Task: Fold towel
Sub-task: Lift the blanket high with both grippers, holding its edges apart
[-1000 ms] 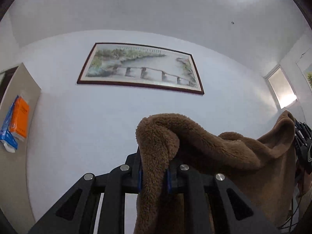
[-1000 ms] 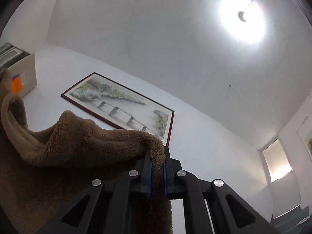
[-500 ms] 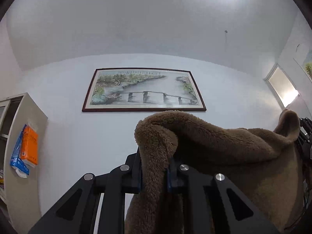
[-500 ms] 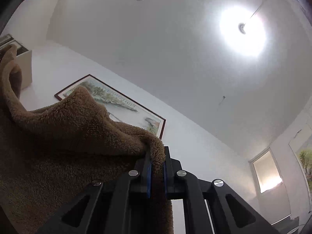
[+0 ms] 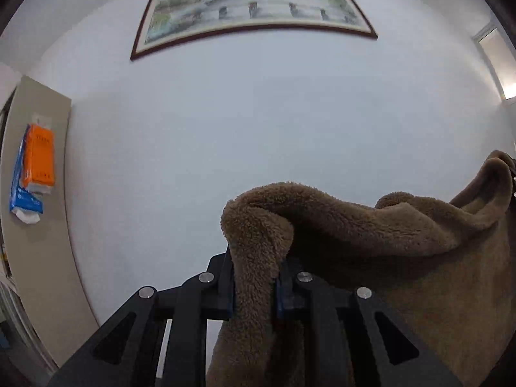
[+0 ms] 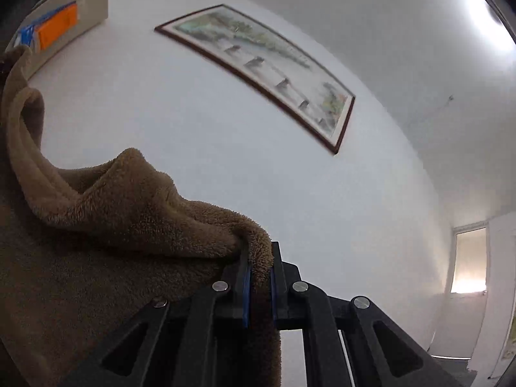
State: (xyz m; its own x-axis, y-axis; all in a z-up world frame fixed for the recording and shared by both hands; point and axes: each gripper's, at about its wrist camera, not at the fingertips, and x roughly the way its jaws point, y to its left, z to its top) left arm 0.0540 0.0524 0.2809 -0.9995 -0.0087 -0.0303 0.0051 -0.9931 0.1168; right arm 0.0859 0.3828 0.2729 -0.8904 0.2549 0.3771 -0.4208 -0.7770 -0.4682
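Mid-fold, carry phase. I've got the brown fleece towel (image 5: 371, 235) up in the air, one top corner in each tool. Left hand-held gripper (image 5: 254, 277) is clamped on a thick bunched corner, pile bulging over the fingertips. Right hand-held gripper (image 6: 259, 277) is pinched tight on a thinner bit of the other corner. The top edge sags in a loose curve between the two, and the rest hangs below, out of frame.

Both cameras look at the white wall with the framed landscape painting (image 5: 254, 6); the cabinet (image 5: 35, 193) with an orange packet (image 5: 40, 158) on its side sits off to the left. No counter or other laying surface is visible in either view.

My read of the next move: pull the two corners apart to take out the sag, then lower and lay the held edge over the opposite edge. I can't see the bottom hem, so alignment is blind until the cameras tilt down.
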